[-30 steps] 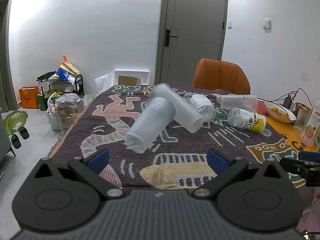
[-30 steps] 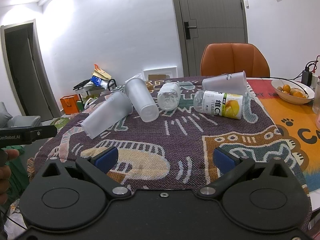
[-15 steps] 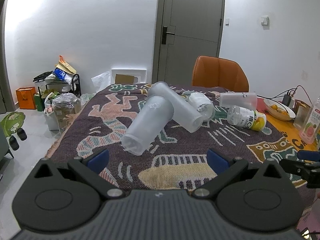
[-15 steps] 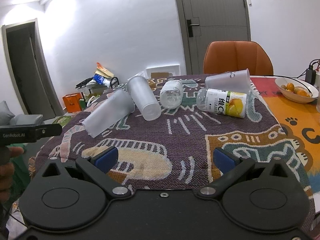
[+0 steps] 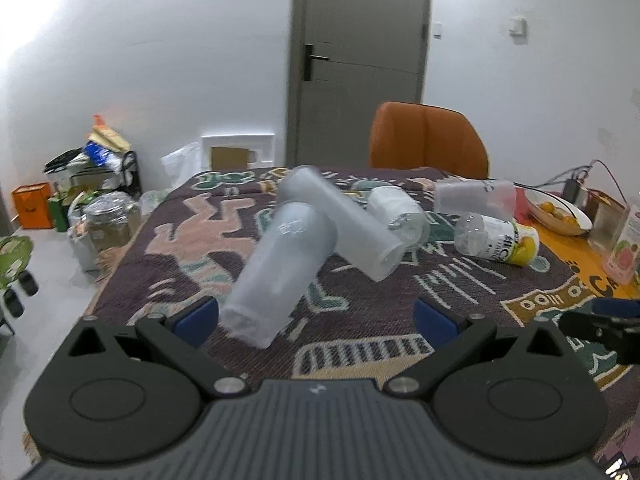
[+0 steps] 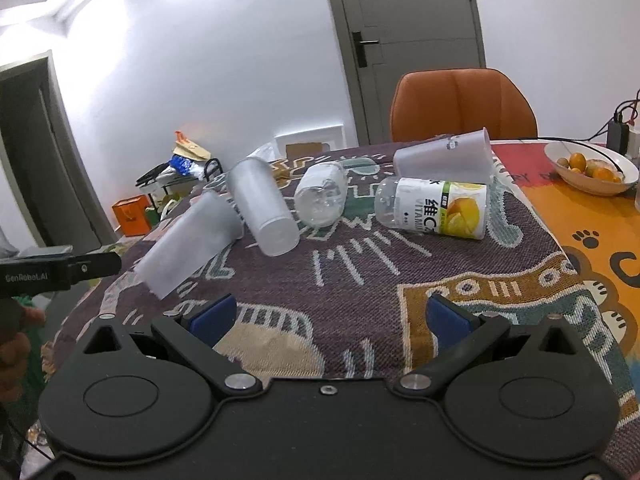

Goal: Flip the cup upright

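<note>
Three frosted plastic cups lie on their sides on the patterned cloth. The nearest cup (image 5: 280,272) (image 6: 188,242) lies with its base toward my left gripper (image 5: 316,316), which is open, empty and close in front of it. A second cup (image 5: 344,228) (image 6: 262,208) lies crossed behind the first. A third cup (image 5: 474,196) (image 6: 444,156) lies further back on the right. My right gripper (image 6: 328,316) is open and empty over the cloth, well short of the cups.
A clear bottle (image 6: 322,196) and a yellow-labelled vitamin bottle (image 6: 436,208) lie among the cups. A fruit bowl (image 6: 592,168) stands at the right. An orange chair (image 5: 426,140) stands behind the table. Clutter sits on the floor at left (image 5: 92,200).
My left gripper has moved forward toward the nearest cup, which now looks larger and closer between the fingers. My right gripper has shifted only slightly. The cups have not moved.
</note>
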The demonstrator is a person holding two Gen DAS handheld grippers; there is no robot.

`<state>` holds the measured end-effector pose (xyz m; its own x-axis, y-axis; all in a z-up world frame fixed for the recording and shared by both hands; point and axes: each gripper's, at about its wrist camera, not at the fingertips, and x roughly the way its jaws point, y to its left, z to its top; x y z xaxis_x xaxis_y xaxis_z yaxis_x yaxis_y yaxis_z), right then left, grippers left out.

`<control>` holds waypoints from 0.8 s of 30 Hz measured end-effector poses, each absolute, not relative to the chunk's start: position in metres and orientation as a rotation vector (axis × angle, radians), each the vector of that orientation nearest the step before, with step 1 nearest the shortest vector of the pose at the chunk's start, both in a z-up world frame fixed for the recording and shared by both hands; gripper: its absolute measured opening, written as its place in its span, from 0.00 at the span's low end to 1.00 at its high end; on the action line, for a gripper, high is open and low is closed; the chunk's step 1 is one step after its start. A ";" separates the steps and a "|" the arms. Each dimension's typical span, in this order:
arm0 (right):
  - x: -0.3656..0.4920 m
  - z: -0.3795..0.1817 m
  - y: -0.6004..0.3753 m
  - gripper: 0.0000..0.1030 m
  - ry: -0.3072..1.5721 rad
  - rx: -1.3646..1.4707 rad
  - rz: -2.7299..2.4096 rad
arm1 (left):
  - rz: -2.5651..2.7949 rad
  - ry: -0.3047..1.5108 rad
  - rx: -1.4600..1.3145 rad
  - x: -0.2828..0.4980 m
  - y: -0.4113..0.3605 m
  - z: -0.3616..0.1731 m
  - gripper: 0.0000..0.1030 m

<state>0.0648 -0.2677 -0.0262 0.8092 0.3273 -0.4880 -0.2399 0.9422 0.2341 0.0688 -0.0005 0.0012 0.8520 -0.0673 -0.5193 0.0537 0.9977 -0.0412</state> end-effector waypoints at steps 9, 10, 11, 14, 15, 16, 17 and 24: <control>0.089 -0.035 -0.287 1.00 0.566 0.207 0.241 | -0.148 0.565 0.009 0.108 -0.023 -0.003 1.00; 0.089 -0.036 -0.288 1.00 0.567 0.209 0.236 | -0.152 0.567 0.014 0.112 -0.026 -0.004 1.00; 0.091 -0.037 -0.291 1.00 0.569 0.213 0.228 | -0.158 0.569 0.020 0.117 -0.030 -0.005 1.00; 0.096 -0.041 -0.300 1.00 0.568 0.228 0.210 | -0.176 0.592 0.027 0.133 -0.039 -0.006 1.00; 0.098 -0.042 -0.302 1.00 0.568 0.231 0.205 | -0.189 0.599 0.030 0.139 -0.043 -0.006 1.00; 0.099 -0.043 -0.304 1.00 0.569 0.236 0.199 | -0.198 0.603 0.033 0.143 -0.045 -0.007 1.00; 0.101 -0.044 -0.308 1.00 0.570 0.243 0.190 | -0.207 0.607 0.042 0.148 -0.049 -0.007 1.00; 0.112 -0.052 -0.336 0.93 0.579 0.326 0.165 | -0.287 0.614 0.110 0.178 -0.078 -0.003 1.00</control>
<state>0.1125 -0.3361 -0.0519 0.8256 0.2432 -0.5091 -0.0618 0.9359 0.3469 0.1781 -0.0776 -0.0032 0.7791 -0.2328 -0.5820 0.2978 0.9545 0.0168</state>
